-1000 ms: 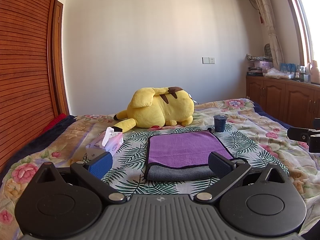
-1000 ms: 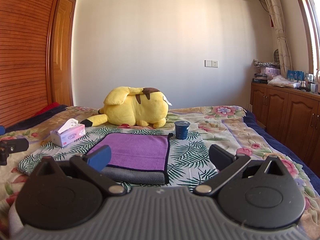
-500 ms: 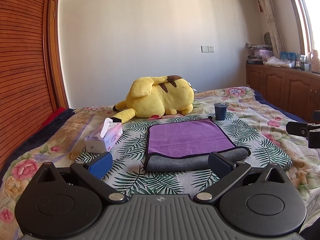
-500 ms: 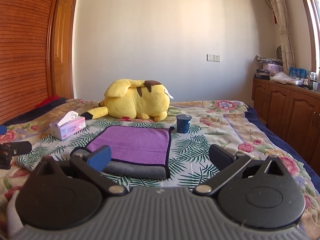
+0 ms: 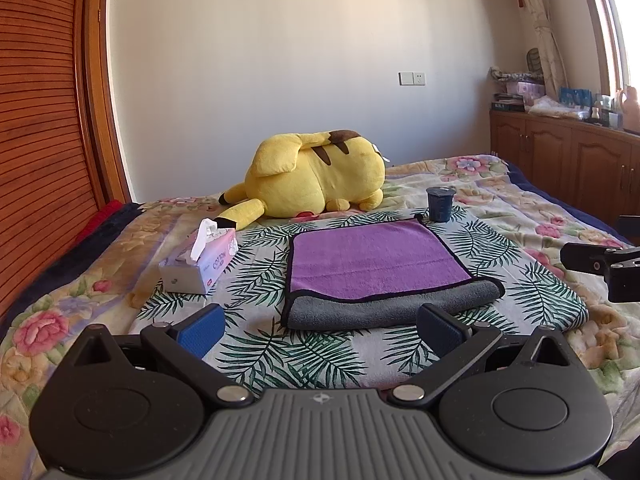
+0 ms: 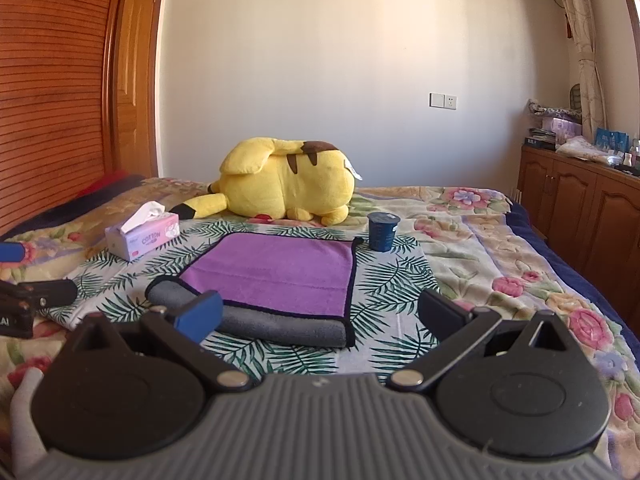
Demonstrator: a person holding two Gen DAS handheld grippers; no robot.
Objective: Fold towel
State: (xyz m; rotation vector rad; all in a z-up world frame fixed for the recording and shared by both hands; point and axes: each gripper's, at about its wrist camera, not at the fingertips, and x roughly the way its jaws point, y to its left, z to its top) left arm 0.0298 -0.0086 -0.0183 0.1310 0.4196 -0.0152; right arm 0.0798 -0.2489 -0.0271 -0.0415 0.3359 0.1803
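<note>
A purple towel [image 5: 372, 260] with a grey underside lies folded on the leaf-print cloth on the bed, its grey fold at the near edge. It also shows in the right wrist view [image 6: 276, 272]. My left gripper [image 5: 318, 328] is open and empty, just short of the towel's near edge. My right gripper [image 6: 320, 314] is open and empty, near the towel's front right corner. The right gripper's body [image 5: 600, 264] shows at the right edge of the left wrist view, and the left gripper's body [image 6: 32, 300] at the left edge of the right wrist view.
A yellow plush toy [image 5: 316, 176] lies behind the towel. A dark blue cup [image 5: 440, 204] stands at the towel's far right corner. A pink tissue box [image 5: 200, 260] sits to the left. Wooden cabinets [image 6: 580, 216] line the right wall, a slatted wardrobe [image 5: 40, 120] the left.
Both grippers have pulled back and risen a little from the towel, staying open. The towel has not moved.
</note>
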